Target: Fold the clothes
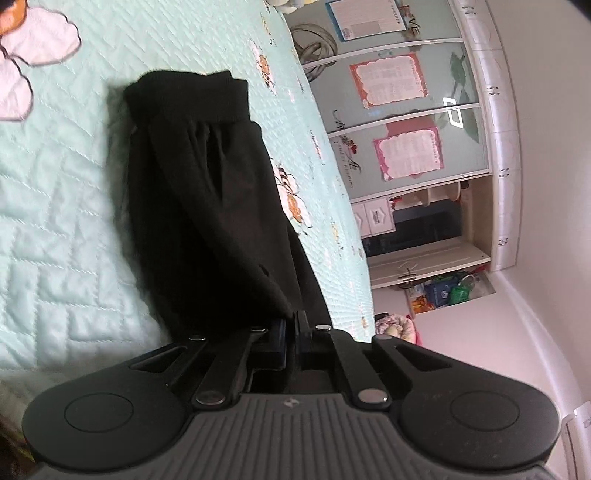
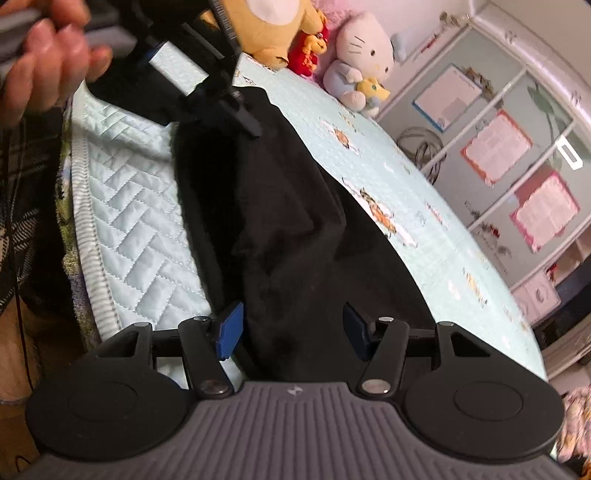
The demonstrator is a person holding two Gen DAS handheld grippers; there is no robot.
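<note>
A pale mint quilted bedspread (image 1: 74, 206) with a herringbone stitch and printed flowers covers the bed and fills the left half of the left wrist view; in the right wrist view its ribbed hem (image 2: 79, 206) runs down the left side. Beyond the bed's far edge stands a wardrobe with frosted glass doors (image 1: 417, 122) carrying pink and orange paper sheets, and a white wall takes the right side of the frame. Plush toys line the head of the bed at the top of the right wrist view: a yellow one (image 2: 269, 26), a small red one (image 2: 308, 51) and a white cat plush (image 2: 364, 55). The black garment (image 1: 207, 192) lies lengthwise on the spread, its ribbed waistband (image 1: 188, 99) toward the upper left of the left wrist view. The left gripper (image 1: 291, 325) sits at the lower centre, jaws together and clamped on a fold of the black cloth at its near end. In the right wrist view the same gripper appears at upper left, held by a hand (image 2: 48, 62). The right gripper (image 2: 291, 332) hovers low over the garment's other end, its blue pads (image 2: 231, 330) well apart, the black fabric lying between them but not pinched; the jaws have been opening. Bare spread lies open to the left of the garment and along the flowered strip on its right.
</note>
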